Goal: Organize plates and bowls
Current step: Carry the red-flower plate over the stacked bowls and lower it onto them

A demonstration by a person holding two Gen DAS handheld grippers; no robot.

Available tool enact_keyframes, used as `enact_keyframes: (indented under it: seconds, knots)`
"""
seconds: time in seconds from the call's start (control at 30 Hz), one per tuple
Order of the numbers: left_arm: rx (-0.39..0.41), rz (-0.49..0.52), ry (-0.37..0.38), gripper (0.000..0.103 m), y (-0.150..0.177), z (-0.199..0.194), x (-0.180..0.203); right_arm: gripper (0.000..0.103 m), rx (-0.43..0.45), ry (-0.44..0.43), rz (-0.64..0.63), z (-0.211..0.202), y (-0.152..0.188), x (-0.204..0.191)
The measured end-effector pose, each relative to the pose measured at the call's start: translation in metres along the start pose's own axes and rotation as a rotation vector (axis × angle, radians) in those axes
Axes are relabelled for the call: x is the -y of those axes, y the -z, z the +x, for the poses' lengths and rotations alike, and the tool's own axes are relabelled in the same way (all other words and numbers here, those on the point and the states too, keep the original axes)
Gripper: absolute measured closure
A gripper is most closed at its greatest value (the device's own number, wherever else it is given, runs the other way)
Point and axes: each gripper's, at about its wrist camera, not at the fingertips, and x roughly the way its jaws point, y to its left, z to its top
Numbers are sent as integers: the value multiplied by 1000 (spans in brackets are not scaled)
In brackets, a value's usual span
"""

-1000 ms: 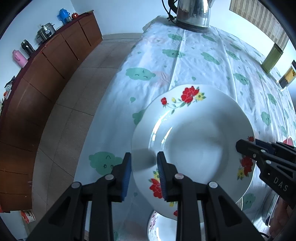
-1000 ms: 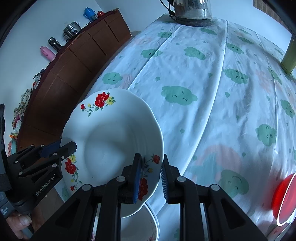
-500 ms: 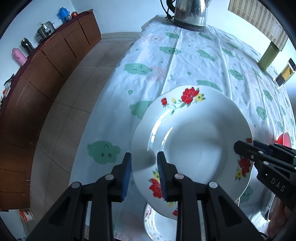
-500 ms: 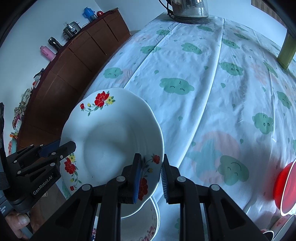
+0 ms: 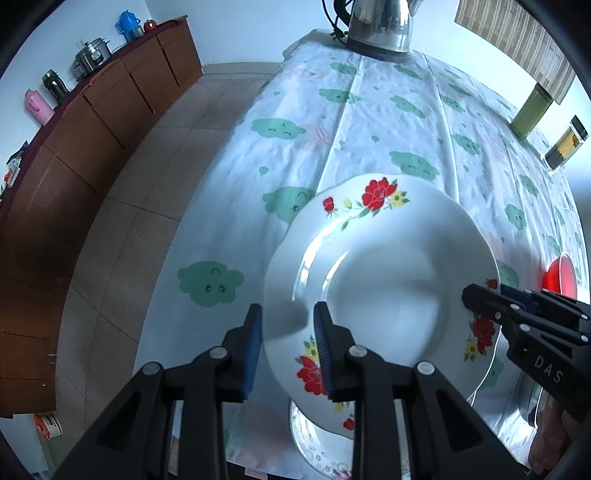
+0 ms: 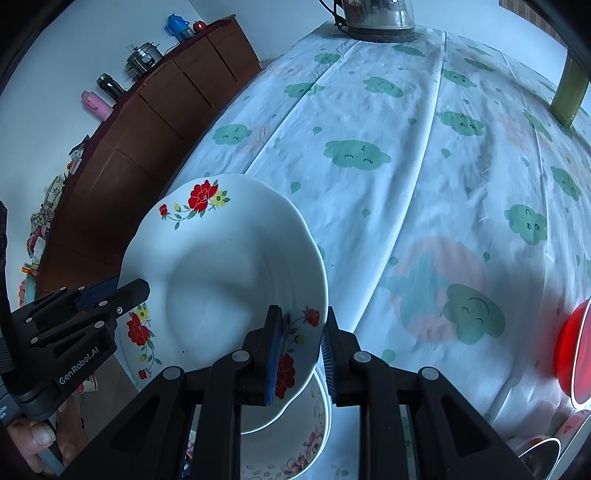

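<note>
A table draped in a pale blue cloth printed with green clouds (image 5: 369,122) fills most of both wrist views. Beside it, at nine to eleven o'clock, runs a tiled floor (image 5: 122,236) and a long brown wooden sideboard (image 5: 92,122) against a white wall.

One deep white porcelain plate with red flower sprays on its scalloped rim (image 5: 388,280) is held above the cloth, near the table's edge. The left gripper (image 5: 288,332) is clamped on its rim at seven o'clock in the left wrist view; the right gripper (image 6: 301,343) is clamped on the opposite rim. Beneath the plate lies one flower-patterned white bowl (image 6: 295,446).

On the cloth: one steel kettle (image 5: 380,26) at twelve o'clock, one green tin (image 5: 530,110) and one clear jar with a dark lid (image 5: 563,144) at two o'clock, one red bowl (image 5: 561,273) at three o'clock. On the sideboard: one pink flask (image 5: 37,107), one dark flask (image 5: 54,85), one steel cooker (image 5: 90,59), one blue jug (image 5: 125,24).
</note>
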Motion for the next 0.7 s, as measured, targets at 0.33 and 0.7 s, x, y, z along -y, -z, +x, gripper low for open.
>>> enact_keyframes:
  seconds: [0.33, 0.7]
  knots:
    - [-8, -2, 14, 78, 12, -3, 1, 81, -3, 3, -5, -2, 12, -1]
    - [-18, -3, 21, 78, 25, -3, 1, 80, -16, 2, -3, -1, 25, -1]
